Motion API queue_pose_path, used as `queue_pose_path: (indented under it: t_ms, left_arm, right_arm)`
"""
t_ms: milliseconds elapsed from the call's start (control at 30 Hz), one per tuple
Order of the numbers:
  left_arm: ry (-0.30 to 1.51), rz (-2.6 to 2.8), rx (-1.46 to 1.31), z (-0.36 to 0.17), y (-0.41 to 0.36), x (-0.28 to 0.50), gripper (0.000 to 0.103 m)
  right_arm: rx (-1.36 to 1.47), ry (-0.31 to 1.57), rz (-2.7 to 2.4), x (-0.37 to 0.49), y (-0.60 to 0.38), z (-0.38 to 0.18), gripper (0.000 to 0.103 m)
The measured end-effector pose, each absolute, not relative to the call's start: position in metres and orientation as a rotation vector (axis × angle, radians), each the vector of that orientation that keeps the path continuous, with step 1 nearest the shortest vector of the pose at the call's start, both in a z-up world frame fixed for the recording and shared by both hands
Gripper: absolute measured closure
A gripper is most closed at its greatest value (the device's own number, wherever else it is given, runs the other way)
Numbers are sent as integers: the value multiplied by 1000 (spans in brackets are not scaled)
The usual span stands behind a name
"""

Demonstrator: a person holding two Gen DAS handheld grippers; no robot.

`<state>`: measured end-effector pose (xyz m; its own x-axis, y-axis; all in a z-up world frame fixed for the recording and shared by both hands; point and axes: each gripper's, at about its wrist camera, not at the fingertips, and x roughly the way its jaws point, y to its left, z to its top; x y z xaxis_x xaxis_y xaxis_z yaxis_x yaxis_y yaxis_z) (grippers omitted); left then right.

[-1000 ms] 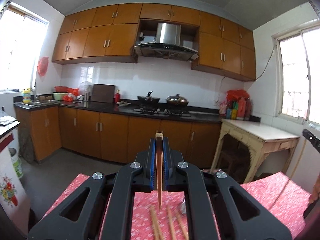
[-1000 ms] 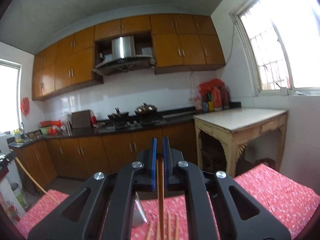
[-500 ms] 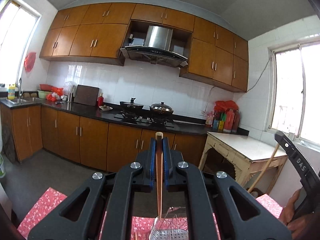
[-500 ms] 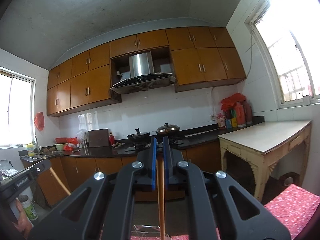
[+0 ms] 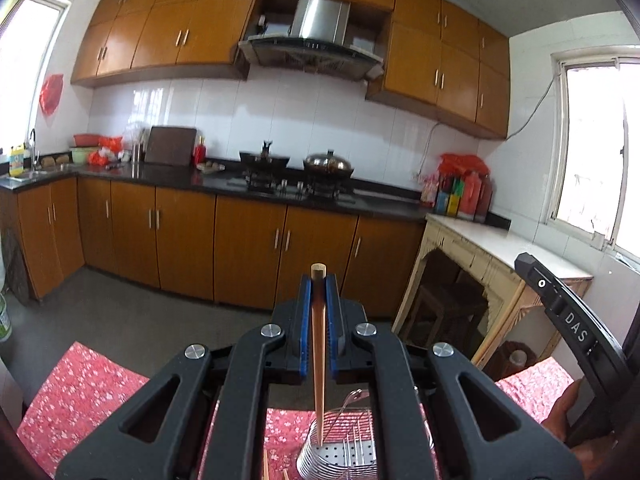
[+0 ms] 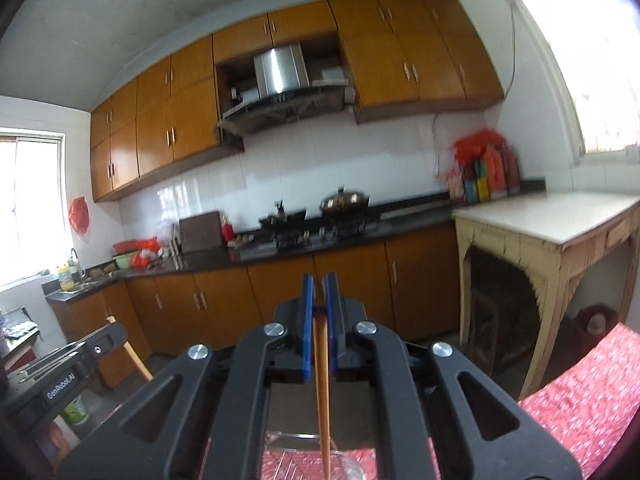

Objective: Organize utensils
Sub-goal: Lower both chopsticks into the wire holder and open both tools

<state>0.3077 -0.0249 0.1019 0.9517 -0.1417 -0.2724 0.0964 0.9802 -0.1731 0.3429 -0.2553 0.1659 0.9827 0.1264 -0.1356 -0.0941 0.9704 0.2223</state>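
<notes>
Left wrist view: the left hand-held gripper is clamped on a wooden chopstick, blue pads pressing both its sides. The stick hangs upright, its lower tip at the rim of a wire utensil basket standing on the desk, which wears a red floral cloth. More chopsticks lie on the cloth just beside the basket. At the right edge, the right hand-held gripper carries a second stick.

Right wrist view: the right hand-held gripper is closed on its own chopstick, which points down toward the basket's rim near the desk's far edge. The left hand-held gripper shows at lower left, still gripping its stick.
</notes>
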Motion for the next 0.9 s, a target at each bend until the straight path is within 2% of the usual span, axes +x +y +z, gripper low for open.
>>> queue_pose_path:
  t_ms: [433, 467, 500, 567, 600, 633, 667, 767, 900]
  left_arm:
    - [371, -95, -158, 91, -19, 326, 96]
    - [369, -89, -155, 92, -19, 326, 96]
    - [367, -88, -152, 94, -18, 325, 95]
    - [355, -73, -145, 100, -15, 322, 87]
    - [349, -67, -145, 101, -14, 320, 81]
    - [340, -59, -147, 103, -11, 317, 67]
    - [331, -48, -152, 105, -8, 314, 61]
    - [313, -25, -152, 112, 1, 303, 58]
    - [301, 1, -139, 111, 14, 284, 57]
  right_arm:
    - [229, 278, 80, 374, -260, 128, 93]
    - [223, 277, 73, 372, -260, 129, 85]
    - [217, 273, 66, 370, -260, 130, 70]
    - [203, 249, 42, 362, -262, 133, 52]
    - [195, 234, 28, 358, -264, 135, 49]
    - [185, 224, 15, 353, -265, 137, 48]
    - [180, 219, 10, 350, -267, 139, 45]
    - [169, 210, -7, 334, -274, 143, 38]
    - [156, 224, -27, 306, -285, 141, 37]
